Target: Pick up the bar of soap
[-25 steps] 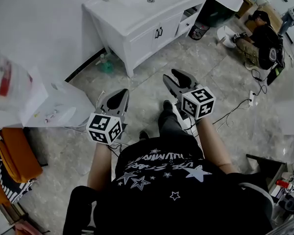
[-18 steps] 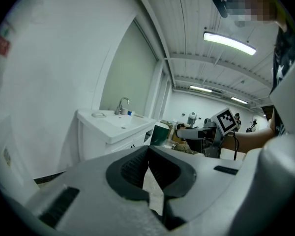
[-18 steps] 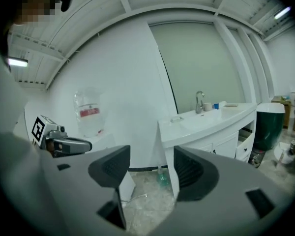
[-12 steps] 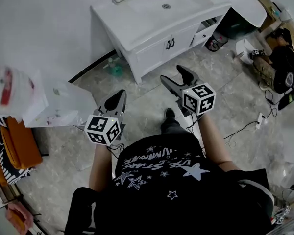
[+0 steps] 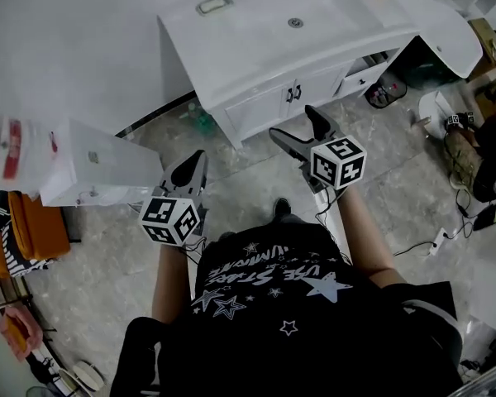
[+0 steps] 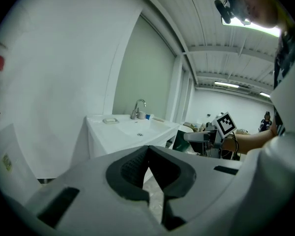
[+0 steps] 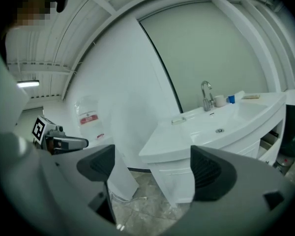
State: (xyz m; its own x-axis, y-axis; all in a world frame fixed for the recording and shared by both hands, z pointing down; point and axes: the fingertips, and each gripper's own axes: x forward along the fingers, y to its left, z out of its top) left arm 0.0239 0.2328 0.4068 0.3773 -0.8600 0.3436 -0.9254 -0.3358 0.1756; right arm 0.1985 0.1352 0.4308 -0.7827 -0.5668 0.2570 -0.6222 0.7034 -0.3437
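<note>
The right gripper (image 5: 292, 123) is opening its jaws wide, with nothing between them, and is advancing toward the white sink vanity (image 5: 256, 52), nearer than 1 second ago.

You're in a bathroom corner inside a big hall: white vanity cabinet with basin (image 5: 256, 44) at top centre, chrome tap (image 7: 205, 95), grey marbled floor tiles (image 5: 256, 168), ribbed strip-lit ceiling (image 6: 206, 18) upper right.

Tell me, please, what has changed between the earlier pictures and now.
The jaws of the right gripper are opening, from partly open to wide apart, with nothing between them. The head view has shifted toward the washbasin, which now shows more fully. The left gripper stays shut and empty, and the soap dish on the basin's corner is untouched.
</note>
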